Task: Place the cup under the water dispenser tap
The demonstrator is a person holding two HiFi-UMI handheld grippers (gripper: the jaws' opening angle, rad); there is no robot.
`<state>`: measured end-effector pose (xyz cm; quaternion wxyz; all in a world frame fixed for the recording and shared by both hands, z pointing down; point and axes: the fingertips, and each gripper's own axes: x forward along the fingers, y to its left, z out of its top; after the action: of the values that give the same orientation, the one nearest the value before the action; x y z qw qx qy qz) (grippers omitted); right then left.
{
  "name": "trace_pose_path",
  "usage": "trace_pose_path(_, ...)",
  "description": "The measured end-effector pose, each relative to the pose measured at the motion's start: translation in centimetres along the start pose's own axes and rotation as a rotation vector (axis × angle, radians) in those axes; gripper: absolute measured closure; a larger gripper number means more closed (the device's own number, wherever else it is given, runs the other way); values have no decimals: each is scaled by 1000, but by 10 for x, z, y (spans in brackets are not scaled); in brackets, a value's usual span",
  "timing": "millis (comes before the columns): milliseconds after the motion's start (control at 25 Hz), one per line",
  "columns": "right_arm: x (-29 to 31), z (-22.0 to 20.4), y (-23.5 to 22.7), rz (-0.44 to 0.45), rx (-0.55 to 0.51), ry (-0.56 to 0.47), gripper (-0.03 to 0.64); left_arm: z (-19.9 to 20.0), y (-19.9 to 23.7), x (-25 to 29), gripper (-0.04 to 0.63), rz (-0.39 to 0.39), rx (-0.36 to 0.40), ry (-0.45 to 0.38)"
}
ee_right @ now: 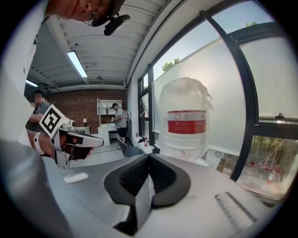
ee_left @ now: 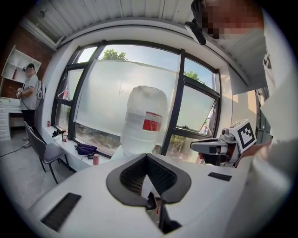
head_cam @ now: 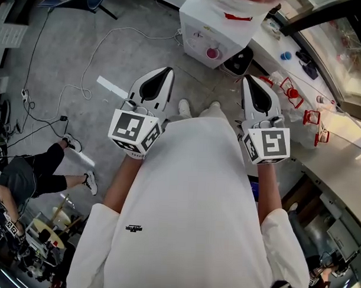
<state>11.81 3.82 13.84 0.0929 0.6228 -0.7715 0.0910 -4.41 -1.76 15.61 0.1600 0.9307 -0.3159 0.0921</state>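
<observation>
The white water dispenser (head_cam: 217, 26) stands on the floor ahead of me, with a big clear bottle with a red label (ee_left: 144, 121) (ee_right: 186, 121) on top. On its front sits a small pink round thing (head_cam: 213, 53); I cannot tell if it is the cup. My left gripper (head_cam: 169, 70) (ee_left: 147, 155) is raised at chest height, pointed toward the dispenser, its pads meeting with nothing between them. My right gripper (head_cam: 247, 78) (ee_right: 149, 155) is level with it, shut and empty. Each gripper shows in the other's view: the right gripper (ee_left: 219, 146), the left gripper (ee_right: 77, 139).
A black bin (head_cam: 238, 61) stands right of the dispenser. A window counter (head_cam: 323, 133) with red wire holders (head_cam: 294, 94) runs along the right. Cables (head_cam: 88, 78) lie on the grey floor, and a person (head_cam: 37, 171) sits at left. A chair (ee_left: 46, 153) stands by the window.
</observation>
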Motion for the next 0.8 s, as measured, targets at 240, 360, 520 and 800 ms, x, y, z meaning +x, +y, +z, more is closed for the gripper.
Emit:
trace_pose_path(240, -7, 16, 17, 36, -50, -26, 606, 5, -6, -7, 589, -17, 4, -12)
trace_pose_path(360, -11, 17, 20, 36, -57, -26, 606, 3, -11, -9, 589, -29, 6, -5)
trace_pose_path(520, -15, 14, 20, 29, -63, -17, 606, 5, -16, -9, 589, -42, 13, -4)
trace_pose_path(800, -20, 6, 16, -5, -31, -21, 606, 2, -19, -10, 589, -47, 14, -17)
